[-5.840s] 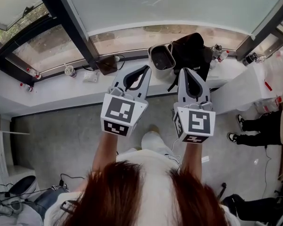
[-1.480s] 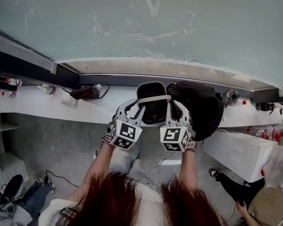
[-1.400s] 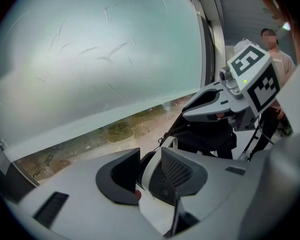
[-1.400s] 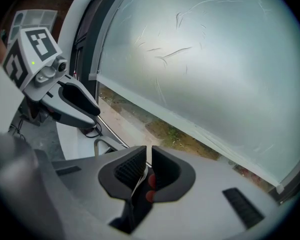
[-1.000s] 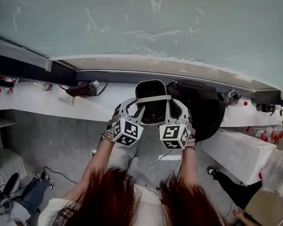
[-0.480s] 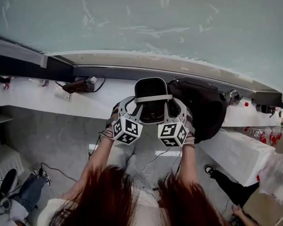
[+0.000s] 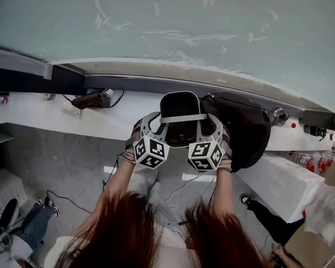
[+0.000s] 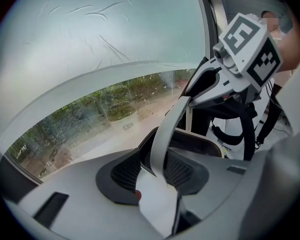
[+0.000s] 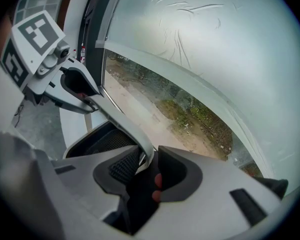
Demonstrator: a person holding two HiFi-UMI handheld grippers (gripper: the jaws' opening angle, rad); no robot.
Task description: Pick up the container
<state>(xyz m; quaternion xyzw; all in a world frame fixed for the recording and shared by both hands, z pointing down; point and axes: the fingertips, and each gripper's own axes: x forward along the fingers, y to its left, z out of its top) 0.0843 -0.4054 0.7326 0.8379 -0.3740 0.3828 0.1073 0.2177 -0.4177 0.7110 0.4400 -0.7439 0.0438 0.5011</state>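
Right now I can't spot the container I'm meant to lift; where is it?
Head view, centre: the container is at the white ledge below the window, with a black backpack right beside it on its right.

Dark mesh-walled container [image 7: 180, 105] is showing a smooth white plastic handle [image 7: 183, 118]; black backpack [image 7: 245, 133] is looking matt cloth; white counter [image 7: 50, 116] is looking smooth.

White sill [image 7: 44, 115] below window: container [image 7: 178, 105] just beside black bag [image 7: 245, 130]; cabled plug [image 7: 92, 99] further left.
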